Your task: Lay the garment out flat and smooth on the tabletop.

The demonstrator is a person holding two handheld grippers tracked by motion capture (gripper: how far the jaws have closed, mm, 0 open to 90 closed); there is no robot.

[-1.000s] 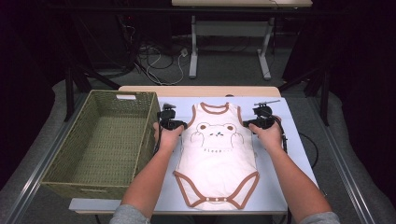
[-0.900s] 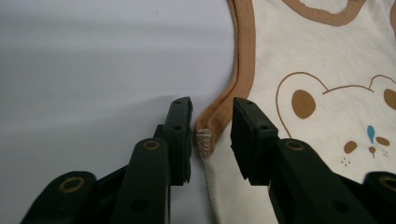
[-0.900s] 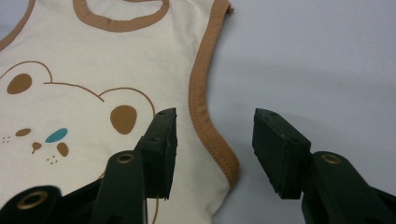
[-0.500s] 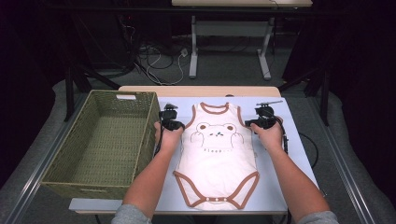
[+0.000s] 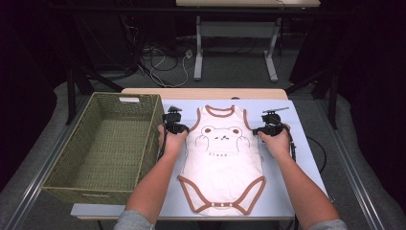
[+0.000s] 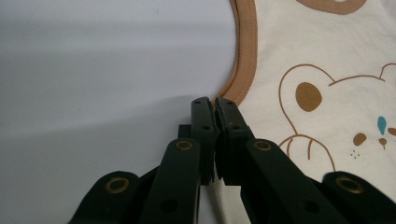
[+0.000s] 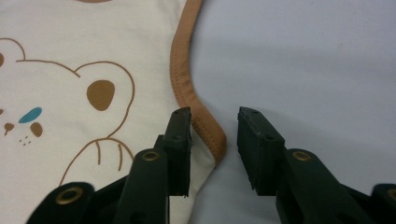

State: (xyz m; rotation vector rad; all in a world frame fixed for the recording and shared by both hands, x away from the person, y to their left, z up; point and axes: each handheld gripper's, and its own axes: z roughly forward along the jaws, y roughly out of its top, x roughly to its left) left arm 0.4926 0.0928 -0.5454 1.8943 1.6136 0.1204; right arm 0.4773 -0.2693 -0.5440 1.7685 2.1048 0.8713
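A cream baby bodysuit [image 5: 221, 158] with brown trim and a bear print lies flat on the pale table [image 5: 292, 182], neck end away from me. At the garment's left armhole, my left gripper [image 5: 179, 128] is shut on the brown trim; in the left gripper view the jaws [image 6: 215, 103] meet with that trim pinched at their tips, beside the bodysuit [image 6: 327, 56]. My right gripper [image 5: 258, 130] is at the right armhole. Its jaws [image 7: 214, 119] have just been closing and stand apart astride the brown edge of the bodysuit [image 7: 70, 56], with the pads not pressing on it.
A large woven basket [image 5: 125, 97], with nothing in it, stands on the table's left side, close to my left hand. Bare table runs along the bodysuit's right side. Desk legs and cables are on the floor beyond the far edge.
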